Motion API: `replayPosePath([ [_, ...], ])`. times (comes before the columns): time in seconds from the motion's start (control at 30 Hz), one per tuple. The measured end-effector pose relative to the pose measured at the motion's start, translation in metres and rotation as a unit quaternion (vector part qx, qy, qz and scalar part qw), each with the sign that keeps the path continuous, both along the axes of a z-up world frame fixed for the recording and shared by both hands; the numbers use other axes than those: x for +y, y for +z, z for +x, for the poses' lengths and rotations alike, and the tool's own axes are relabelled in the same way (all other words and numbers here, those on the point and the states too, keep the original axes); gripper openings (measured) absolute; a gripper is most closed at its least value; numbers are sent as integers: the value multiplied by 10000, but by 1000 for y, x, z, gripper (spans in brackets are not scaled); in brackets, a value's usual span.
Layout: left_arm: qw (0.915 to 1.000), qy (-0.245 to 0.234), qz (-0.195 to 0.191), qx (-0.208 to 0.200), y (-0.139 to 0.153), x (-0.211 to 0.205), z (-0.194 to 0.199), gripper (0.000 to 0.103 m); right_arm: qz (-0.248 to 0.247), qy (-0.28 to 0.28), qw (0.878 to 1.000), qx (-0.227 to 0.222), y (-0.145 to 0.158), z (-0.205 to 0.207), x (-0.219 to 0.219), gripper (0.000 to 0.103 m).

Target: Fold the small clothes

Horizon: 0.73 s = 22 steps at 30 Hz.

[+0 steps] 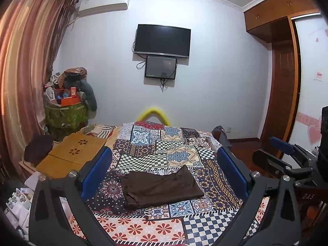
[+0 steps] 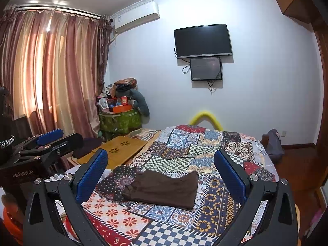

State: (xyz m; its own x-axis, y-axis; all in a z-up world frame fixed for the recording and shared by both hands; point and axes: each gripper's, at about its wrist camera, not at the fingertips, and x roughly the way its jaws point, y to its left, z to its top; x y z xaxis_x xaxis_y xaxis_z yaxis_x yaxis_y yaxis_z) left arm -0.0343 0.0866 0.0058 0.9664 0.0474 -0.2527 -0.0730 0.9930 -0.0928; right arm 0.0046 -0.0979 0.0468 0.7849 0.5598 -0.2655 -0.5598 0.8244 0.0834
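Note:
A small brown garment [image 1: 160,186] lies flat in a folded rectangle on the patchwork bedspread [image 1: 164,143]; it also shows in the right wrist view [image 2: 164,188]. My left gripper [image 1: 164,164] is open and empty, held above the bed short of the garment, its blue pads [image 1: 98,168] wide apart. My right gripper [image 2: 162,168] is open and empty too, also above the bed's near part. The right gripper shows at the right edge of the left wrist view [image 1: 280,153], and the left gripper shows at the left of the right wrist view [image 2: 49,141].
A wooden lap table [image 1: 75,153] lies at the bed's left side. A cluttered green bin [image 1: 65,114] stands by the curtains [image 1: 24,71]. A TV [image 1: 162,41] hangs on the far wall. A wardrobe [image 1: 287,61] and a dark bag [image 2: 273,145] are to the right.

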Motion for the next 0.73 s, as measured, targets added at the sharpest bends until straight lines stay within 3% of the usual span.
replayPosePath([
  [0.73,9999,31,-77,141,-5,7,9,103,-80,9,9999,129,-5,2,6,103],
])
